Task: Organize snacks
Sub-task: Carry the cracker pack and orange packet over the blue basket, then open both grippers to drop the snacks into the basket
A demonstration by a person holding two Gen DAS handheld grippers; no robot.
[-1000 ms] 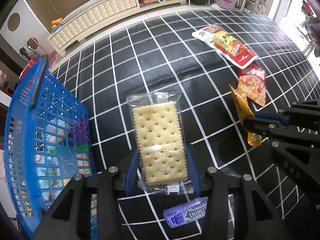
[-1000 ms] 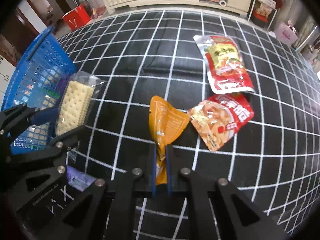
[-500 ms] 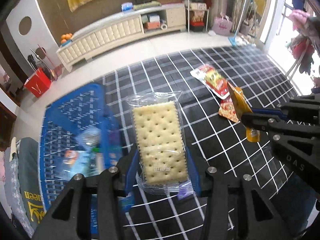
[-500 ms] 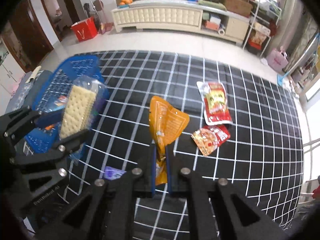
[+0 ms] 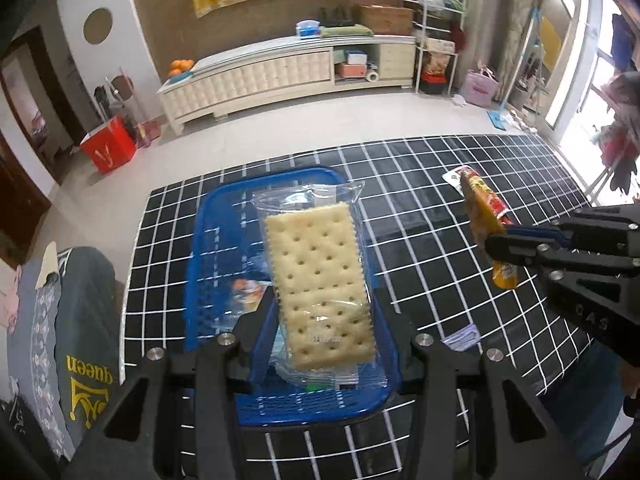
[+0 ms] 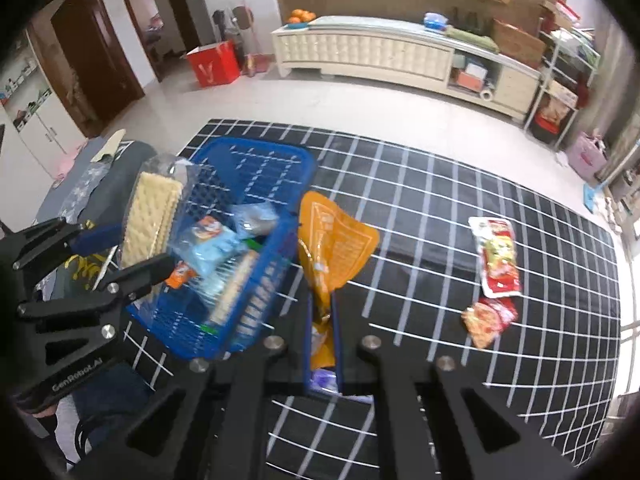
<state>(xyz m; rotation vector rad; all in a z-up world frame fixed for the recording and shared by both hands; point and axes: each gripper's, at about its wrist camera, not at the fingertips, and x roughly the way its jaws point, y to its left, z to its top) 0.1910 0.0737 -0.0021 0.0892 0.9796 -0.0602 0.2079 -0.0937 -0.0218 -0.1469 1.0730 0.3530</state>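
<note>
My left gripper (image 5: 320, 340) is shut on a clear-wrapped cracker pack (image 5: 318, 284) and holds it high above the blue basket (image 5: 216, 264), which holds several snack packs. The pack also shows in the right wrist view (image 6: 150, 220). My right gripper (image 6: 322, 328) is shut on an orange snack pouch (image 6: 336, 248), raised just right of the basket (image 6: 256, 320). That pouch shows at the right of the left wrist view (image 5: 480, 220). Two red snack packs (image 6: 498, 256) (image 6: 488, 320) lie on the black grid mat (image 6: 420, 208).
A small purple gum pack (image 5: 462, 336) lies on the mat near the basket. A grey cloth with yellow print (image 5: 80, 320) lies left of the mat. A cream cabinet (image 5: 280, 76) and a red box (image 5: 108, 150) stand beyond on the tiled floor.
Both grippers have risen well above the mat with their packs. The left one has moved over the basket; the right one has come close beside it.
</note>
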